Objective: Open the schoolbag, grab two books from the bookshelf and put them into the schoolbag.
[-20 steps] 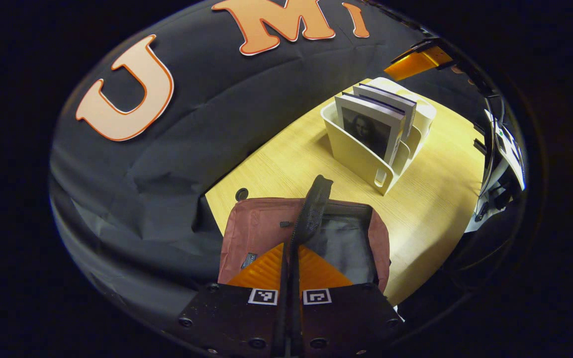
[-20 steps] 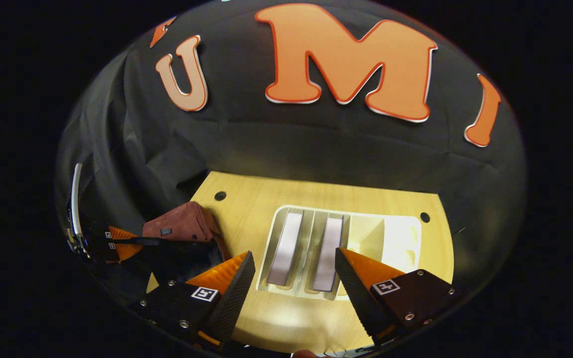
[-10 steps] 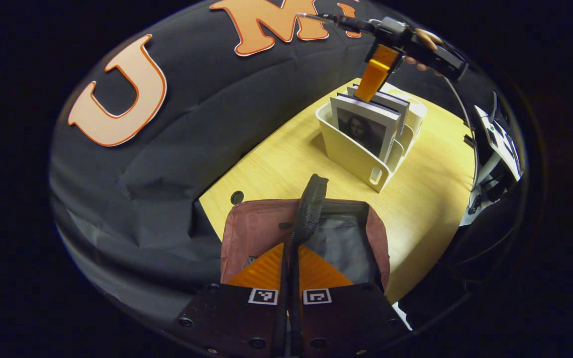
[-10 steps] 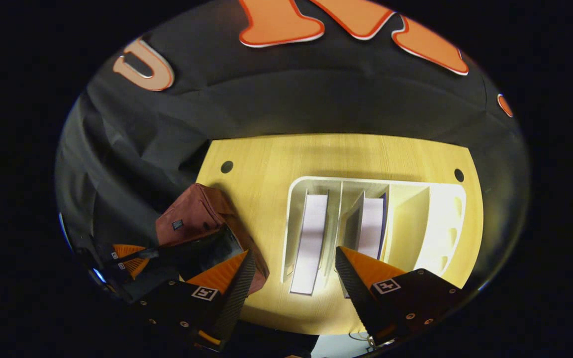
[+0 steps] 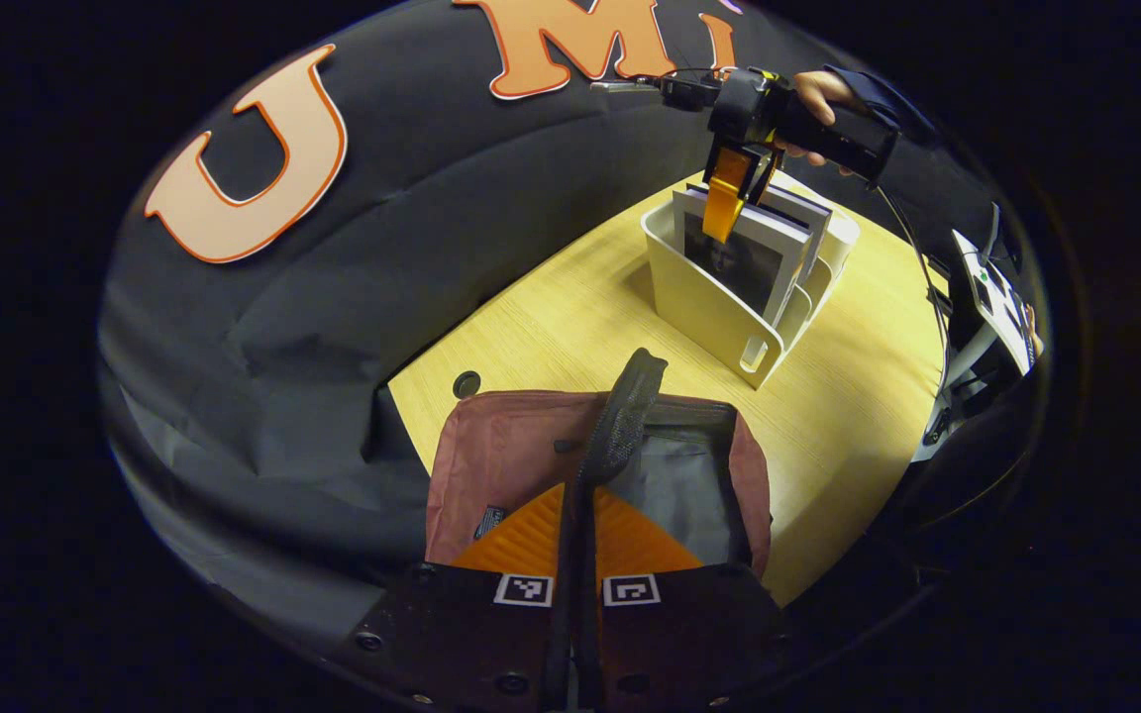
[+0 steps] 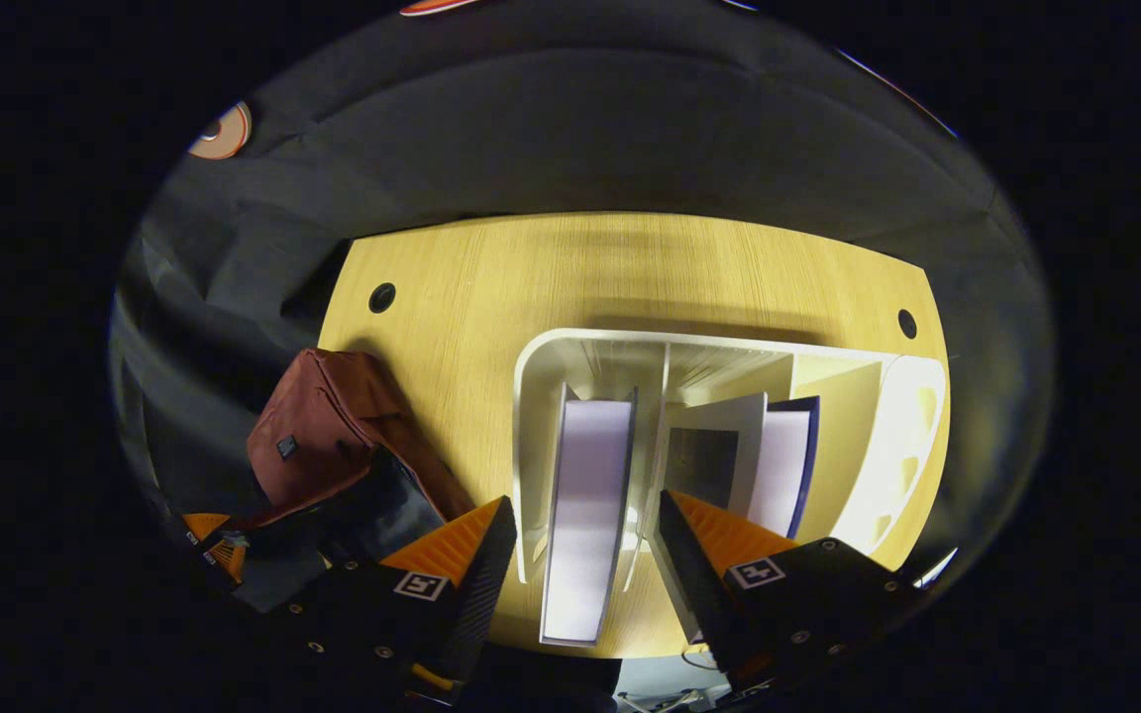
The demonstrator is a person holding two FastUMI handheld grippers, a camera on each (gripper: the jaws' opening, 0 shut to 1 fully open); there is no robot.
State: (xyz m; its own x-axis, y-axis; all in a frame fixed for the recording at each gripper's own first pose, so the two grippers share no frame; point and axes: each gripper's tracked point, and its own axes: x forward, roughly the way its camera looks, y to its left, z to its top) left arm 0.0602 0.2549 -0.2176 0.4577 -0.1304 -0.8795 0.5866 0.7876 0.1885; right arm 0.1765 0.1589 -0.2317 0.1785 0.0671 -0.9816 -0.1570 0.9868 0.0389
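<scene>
Now right gripper [image 6: 585, 540] spread astride first book [image 6: 585, 515] top edge.

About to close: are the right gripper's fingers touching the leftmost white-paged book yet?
Apart. The right gripper view shows the right gripper open, straddling the book in the cream plastic bookshelf, gaps both sides.

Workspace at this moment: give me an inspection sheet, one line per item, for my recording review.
Surface: wooden table, two round holes near its back edge.
Job's things: schoolbag open; bookshelf holds two upright books, near book and far book.
Clutter: nothing seen.
Grippers: left gripper shut on bag strap; right gripper open, straddling the near book.
Cables: one trailing from the right gripper's handle.
Surroundings: black cloth wall.
</scene>
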